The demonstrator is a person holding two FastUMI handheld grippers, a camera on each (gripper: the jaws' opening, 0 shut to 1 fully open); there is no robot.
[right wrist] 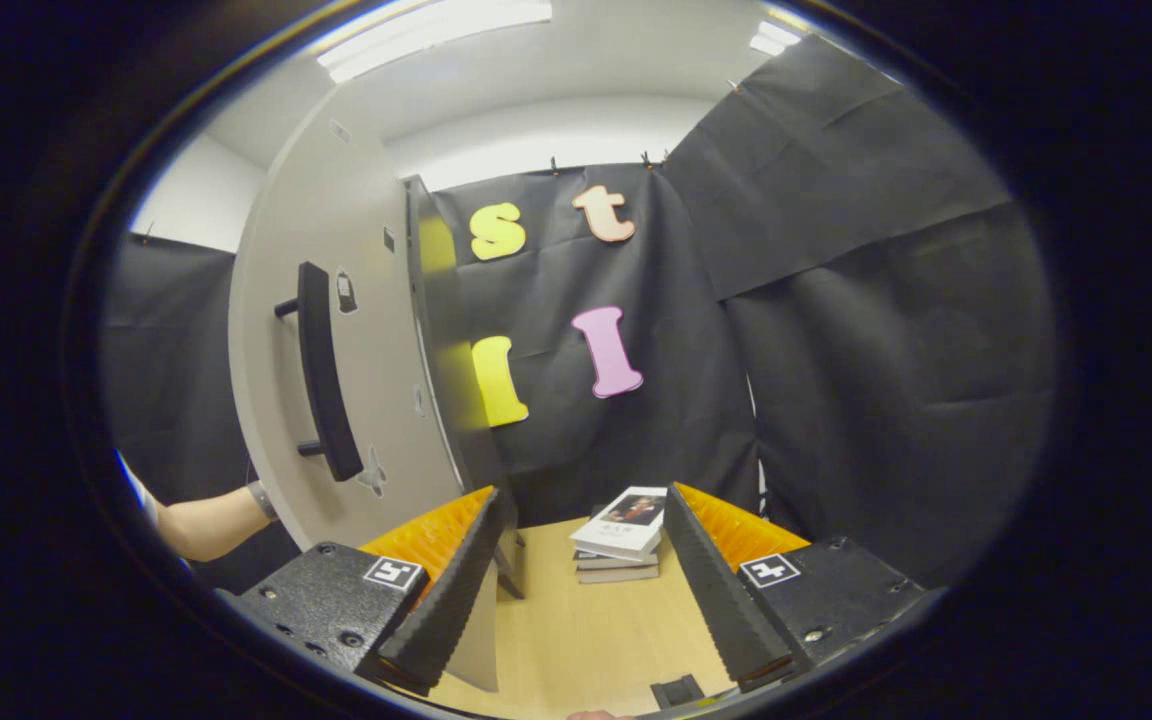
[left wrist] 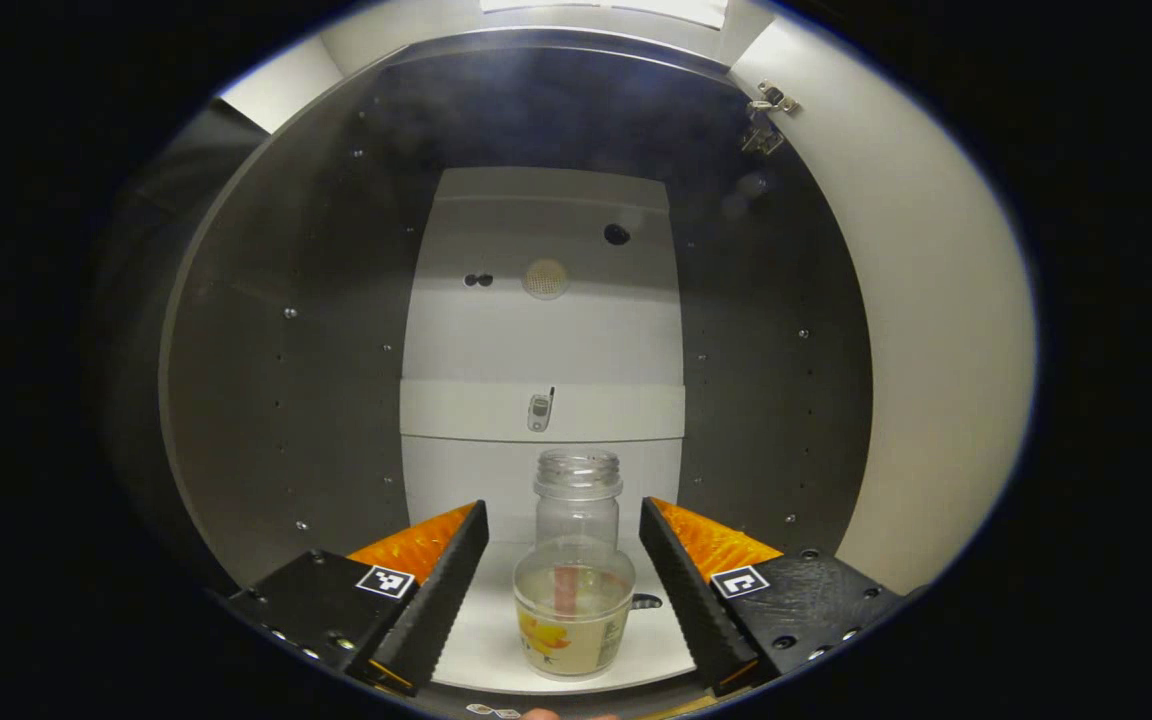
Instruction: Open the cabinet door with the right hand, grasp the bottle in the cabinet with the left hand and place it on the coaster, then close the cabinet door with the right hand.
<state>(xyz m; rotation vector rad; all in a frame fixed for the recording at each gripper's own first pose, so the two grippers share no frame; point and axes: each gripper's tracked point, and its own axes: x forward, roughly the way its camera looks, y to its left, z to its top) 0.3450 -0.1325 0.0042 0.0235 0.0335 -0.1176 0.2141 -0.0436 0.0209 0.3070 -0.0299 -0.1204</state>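
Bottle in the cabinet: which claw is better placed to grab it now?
Left. The left claw is open with the bottle standing between its fingers inside the cabinet. The right claw is open beside the swung-out cabinet door, facing the books.

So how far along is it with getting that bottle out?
The cabinet door already stands open. The left claw is open inside the cabinet with the clear bottle between its fingers, not yet gripped. The right claw is open beside the door's edge. Left: grasping, placing the bottle on the coaster, closing the door.
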